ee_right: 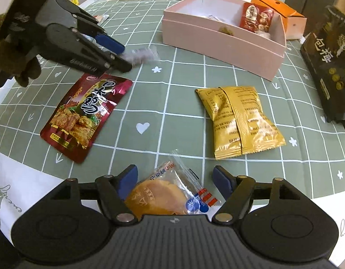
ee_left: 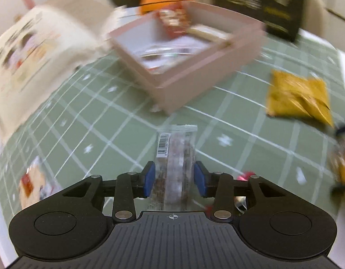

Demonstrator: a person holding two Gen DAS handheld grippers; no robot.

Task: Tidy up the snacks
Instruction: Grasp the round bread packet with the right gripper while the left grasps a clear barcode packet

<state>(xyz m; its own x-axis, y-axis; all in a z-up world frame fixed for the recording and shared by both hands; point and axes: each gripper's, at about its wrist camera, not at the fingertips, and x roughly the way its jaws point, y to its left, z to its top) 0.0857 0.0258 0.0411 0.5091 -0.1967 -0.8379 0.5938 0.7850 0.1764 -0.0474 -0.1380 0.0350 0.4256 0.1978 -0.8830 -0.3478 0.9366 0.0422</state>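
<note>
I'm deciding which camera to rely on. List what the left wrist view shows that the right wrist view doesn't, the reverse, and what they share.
Left wrist only: the barcode on the clear-wrapped snack bar between the left tool pads.
Right wrist only: the red jerky pouch, the cake in a clear wrapper between the right tool's open pads, and the black plum bag.
Both: the pink box, the gold packet, the green grid cloth.

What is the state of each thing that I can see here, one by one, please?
Pink box: open, no lid, snacks inside.
Orange box: closed, behind the pink box.
Clear bar packet: sealed, between the left gripper pads, gaps both sides.
Red pouch: sealed, flat.
Gold packet: sealed, seam up.
Cake packet: sealed, between the open right gripper fingers.
Black bag: propped up.
</note>
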